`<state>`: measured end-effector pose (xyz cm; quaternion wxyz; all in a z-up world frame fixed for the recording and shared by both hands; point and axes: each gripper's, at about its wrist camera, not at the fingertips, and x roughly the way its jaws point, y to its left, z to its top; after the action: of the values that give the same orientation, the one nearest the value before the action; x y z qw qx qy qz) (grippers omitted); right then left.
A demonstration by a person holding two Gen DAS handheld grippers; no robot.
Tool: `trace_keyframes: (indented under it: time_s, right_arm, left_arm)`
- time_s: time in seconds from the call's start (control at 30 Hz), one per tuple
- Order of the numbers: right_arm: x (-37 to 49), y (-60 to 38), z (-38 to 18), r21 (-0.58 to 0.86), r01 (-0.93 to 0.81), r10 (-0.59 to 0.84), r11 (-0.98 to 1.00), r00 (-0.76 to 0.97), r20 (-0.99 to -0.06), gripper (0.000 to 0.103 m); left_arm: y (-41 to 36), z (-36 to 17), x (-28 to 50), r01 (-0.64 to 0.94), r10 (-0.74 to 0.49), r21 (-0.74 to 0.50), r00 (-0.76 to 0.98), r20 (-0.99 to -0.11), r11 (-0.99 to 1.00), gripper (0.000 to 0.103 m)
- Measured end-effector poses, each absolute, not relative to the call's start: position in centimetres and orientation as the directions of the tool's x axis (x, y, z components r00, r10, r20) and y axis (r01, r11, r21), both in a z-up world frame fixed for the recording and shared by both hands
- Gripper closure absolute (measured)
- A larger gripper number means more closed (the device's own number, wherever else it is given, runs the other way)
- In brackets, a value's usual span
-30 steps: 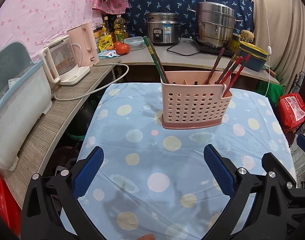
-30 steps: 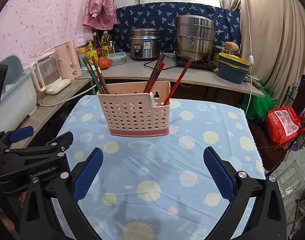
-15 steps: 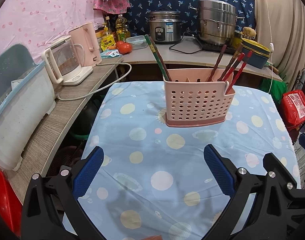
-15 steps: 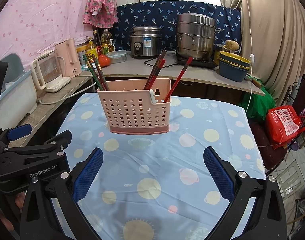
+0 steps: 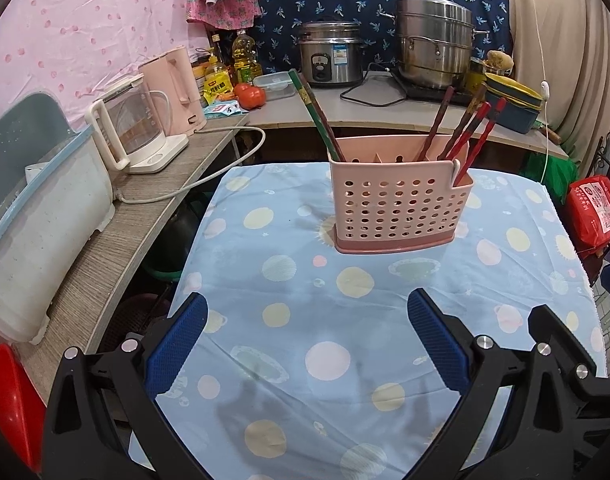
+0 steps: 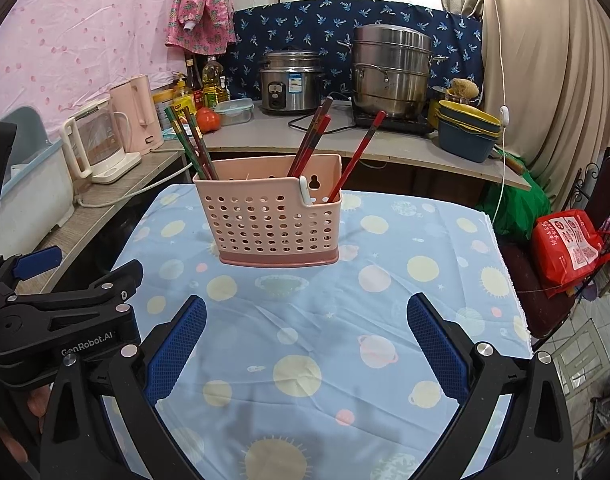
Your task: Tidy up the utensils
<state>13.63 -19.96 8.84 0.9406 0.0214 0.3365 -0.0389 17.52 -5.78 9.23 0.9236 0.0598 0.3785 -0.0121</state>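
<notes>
Both grippers hover with jaws wide and empty over the table, the pink utensil holder standing ahead of them.

The left gripper point(image 5: 305, 340) and the right gripper point(image 6: 305, 340) hold nothing between their blue pads. The pink utensil holder point(image 5: 399, 208) stands upright on the table point(image 5: 345, 320), which is covered with a light blue dotted cloth; it sits at about 12 o'clock from the right gripper and 1 o'clock from the left. Green chopsticks point(image 5: 315, 118) lean toward 11 o'clock out of the holder's left end, and red and brown chopsticks point(image 5: 471, 128) lean toward 1 o'clock from its right part. In the right wrist view, the left gripper's black body shows at 9 o'clock. Behind the table, a counter carries a rice cooker point(image 6: 291, 82) and a steel steamer pot point(image 6: 391, 70).
</notes>
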Motion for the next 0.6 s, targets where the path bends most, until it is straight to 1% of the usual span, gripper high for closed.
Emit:
trace_keyframes:
  time_s: [0.6]
  right_arm:
    - [13.57,-20.11,8.35,0.014,0.088,-0.058,0.996,0.767,-0.639,0.006]
  left_arm:
    - [-5.94,8.91,17.69,0.059,0.034,0.105,0.701,-0.713,0.993,0.007]
